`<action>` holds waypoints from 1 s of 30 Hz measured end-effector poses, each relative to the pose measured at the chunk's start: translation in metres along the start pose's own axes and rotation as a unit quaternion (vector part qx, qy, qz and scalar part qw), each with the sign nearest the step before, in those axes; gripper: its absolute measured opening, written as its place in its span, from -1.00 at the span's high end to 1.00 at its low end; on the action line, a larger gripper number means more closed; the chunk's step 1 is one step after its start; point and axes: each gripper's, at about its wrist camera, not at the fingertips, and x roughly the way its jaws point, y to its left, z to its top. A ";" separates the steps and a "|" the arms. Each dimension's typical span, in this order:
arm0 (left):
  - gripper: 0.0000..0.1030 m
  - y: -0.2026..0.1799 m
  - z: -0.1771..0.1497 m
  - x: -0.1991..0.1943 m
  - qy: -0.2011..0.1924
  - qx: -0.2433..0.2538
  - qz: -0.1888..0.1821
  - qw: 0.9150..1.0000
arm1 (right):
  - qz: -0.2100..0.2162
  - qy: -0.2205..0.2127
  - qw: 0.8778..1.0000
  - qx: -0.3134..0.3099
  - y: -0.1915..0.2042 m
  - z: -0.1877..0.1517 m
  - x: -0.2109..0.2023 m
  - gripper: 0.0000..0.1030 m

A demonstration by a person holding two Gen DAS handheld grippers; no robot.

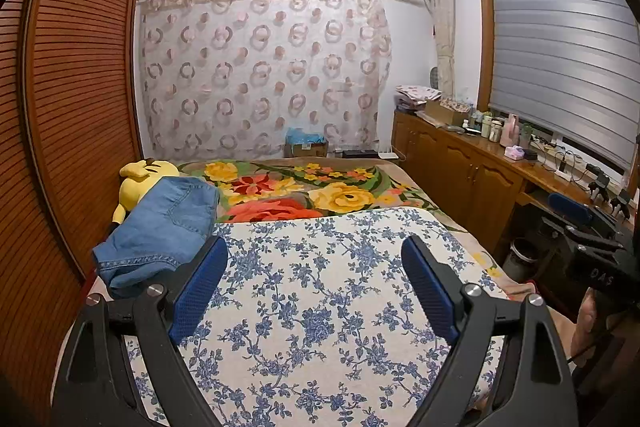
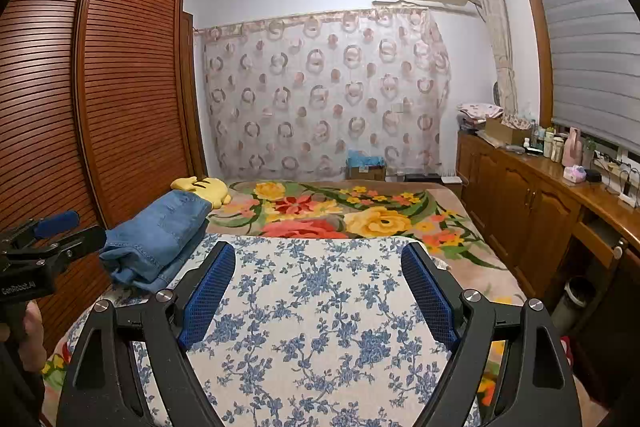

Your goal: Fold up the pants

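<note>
Folded jeans lying at the bed's left edge, both grippers hanging empty above the near end.

The blue denim pants (image 1: 160,227) are sitting in a folded stack at the left edge of the bed (image 1: 320,307), overlapping the blue-flowered sheet (image 1: 340,267) and touching a yellow plush toy (image 1: 138,183) behind them. The left gripper (image 1: 314,255) and right gripper (image 2: 318,261) are each hovering over the sheet with jaws spread wide, gripping nothing, well apart from the pants.

Both wrist views face along the bed (image 1: 320,307); both share the curtain (image 2: 320,95).
</note>
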 end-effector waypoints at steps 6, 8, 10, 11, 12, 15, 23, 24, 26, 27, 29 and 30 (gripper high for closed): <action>-0.73 0.005 0.001 0.001 0.000 -0.001 0.001 1.000 | 0.001 -0.001 1.000 -0.001 -0.002 0.001 0.000 -0.68; -0.73 0.005 0.001 0.002 0.000 -0.001 0.001 1.000 | 0.000 -0.001 1.000 -0.001 -0.002 0.000 0.000 -0.68; -0.73 0.005 0.001 0.001 0.000 -0.002 0.001 1.000 | 0.000 -0.001 1.000 -0.002 -0.002 0.000 0.000 -0.68; -0.73 0.003 0.000 0.002 0.000 -0.002 0.002 1.000 | 0.001 -0.001 1.000 -0.002 -0.003 0.000 0.000 -0.68; -0.73 0.005 0.001 0.002 0.000 -0.002 0.002 1.000 | 0.001 -0.002 1.000 -0.003 -0.002 0.000 -0.001 -0.68; -0.73 0.004 0.001 0.002 0.000 -0.001 0.001 1.000 | 0.000 -0.002 1.000 -0.002 -0.003 0.000 -0.001 -0.68; -0.73 0.003 0.000 0.002 0.000 -0.002 0.001 1.000 | 0.001 -0.002 1.000 -0.003 -0.003 0.000 -0.001 -0.68; -0.73 0.005 0.000 0.002 0.000 -0.002 0.001 1.000 | 0.001 -0.002 1.000 -0.003 -0.003 0.000 -0.001 -0.68; -0.73 0.003 0.000 0.002 0.000 -0.001 0.002 1.000 | 0.001 -0.002 1.000 -0.001 -0.004 0.000 -0.001 -0.68; -0.73 0.004 0.000 0.002 0.000 -0.001 0.001 1.000 | 0.002 -0.001 1.000 0.000 -0.004 0.000 0.000 -0.68; -0.73 0.004 0.000 0.002 0.000 0.000 0.002 1.000 | 0.002 -0.001 1.000 0.000 -0.003 0.000 -0.001 -0.68; -0.73 0.005 0.000 0.002 0.000 -0.001 0.003 1.000 | 0.001 -0.001 1.000 0.000 -0.002 -0.001 -0.002 -0.68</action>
